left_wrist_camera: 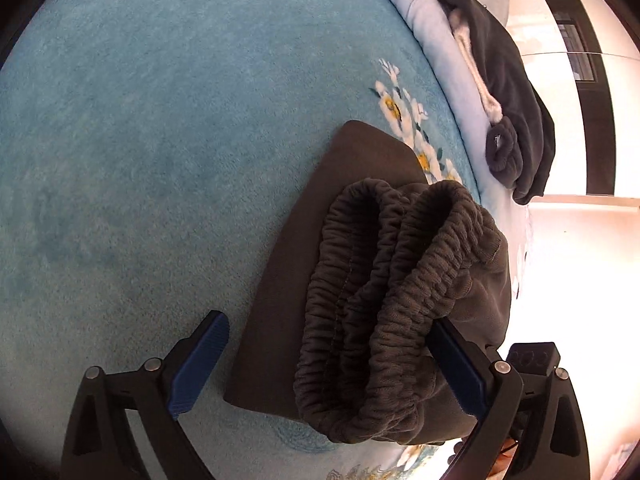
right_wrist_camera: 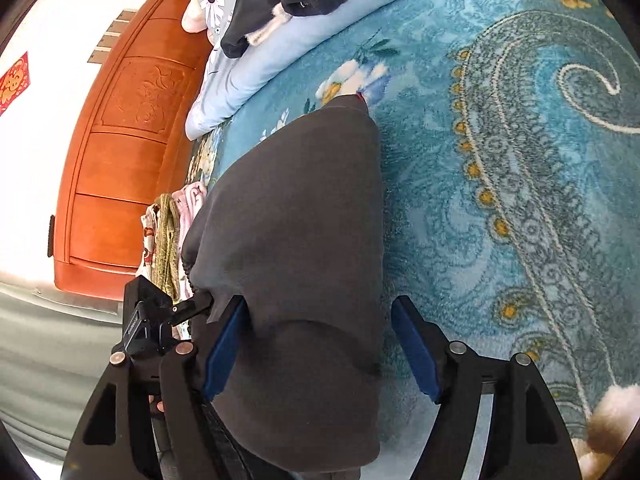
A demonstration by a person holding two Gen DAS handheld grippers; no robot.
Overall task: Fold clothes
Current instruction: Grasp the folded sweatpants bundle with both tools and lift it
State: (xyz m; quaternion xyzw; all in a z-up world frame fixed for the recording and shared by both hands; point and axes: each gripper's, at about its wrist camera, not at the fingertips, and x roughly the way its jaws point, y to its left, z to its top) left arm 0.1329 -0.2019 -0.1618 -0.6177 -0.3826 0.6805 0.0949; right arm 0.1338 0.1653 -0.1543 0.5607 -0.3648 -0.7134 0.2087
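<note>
Letting go of the folded grey sweatpants on the teal blanket; left gripper and right gripper both spread apart, gripping nothing. Next, probably: backing clear without dragging the fold.

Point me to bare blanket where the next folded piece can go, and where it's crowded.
Free: the plain teal blanket on the open side of the folded grey trousers, and the paisley stretch on their other side. Crowded: by the pale blue quilt under the dark garment, and the small clothes pile near the wooden board.

Bright daylight, blown-out glare at one side of each view; strong fisheye curvature, dark vignette corners.
</note>
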